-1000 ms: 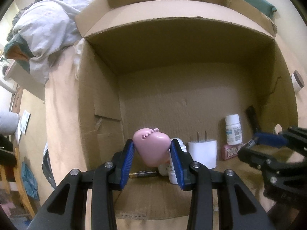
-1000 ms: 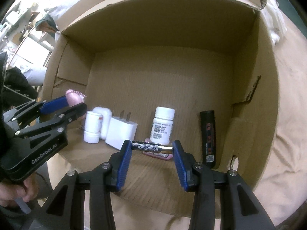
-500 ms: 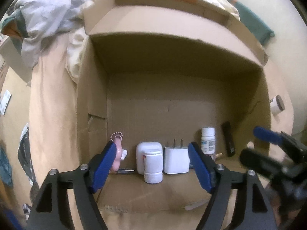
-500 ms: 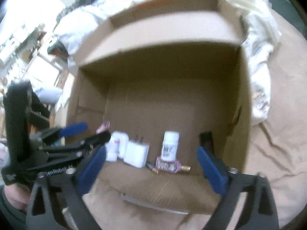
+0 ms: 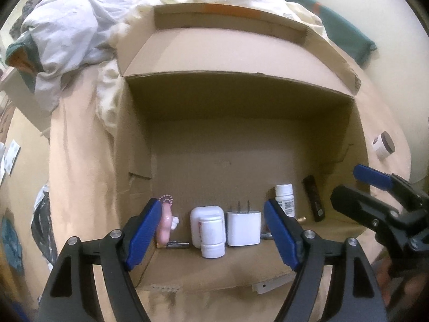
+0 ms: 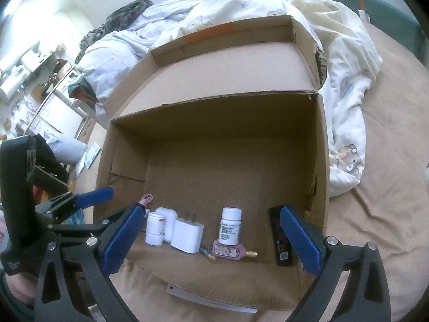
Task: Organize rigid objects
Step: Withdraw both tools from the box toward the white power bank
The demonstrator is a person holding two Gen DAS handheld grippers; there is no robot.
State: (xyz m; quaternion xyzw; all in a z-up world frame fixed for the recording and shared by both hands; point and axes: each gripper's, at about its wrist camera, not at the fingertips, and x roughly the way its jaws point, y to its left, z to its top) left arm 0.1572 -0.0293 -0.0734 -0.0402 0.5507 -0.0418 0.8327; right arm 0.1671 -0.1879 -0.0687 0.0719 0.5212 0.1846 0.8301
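Batteries: one (image 6: 208, 254) is lying loose on the cardboard box's (image 6: 214, 123) floor by the near edge, between the white charger (image 6: 187, 235) and the pink flask (image 6: 229, 251), under the right gripper (image 6: 211, 242), whose jaws are standing wide and empty. Left gripper (image 5: 212, 234) jaws (also empty) are gaping above the pink keychain toy (image 5: 164, 224), in the near left corner beside another battery (image 5: 175, 245).

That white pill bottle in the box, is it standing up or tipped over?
Upright: the pill bottle stands on its base in the cardboard box, cap on top.
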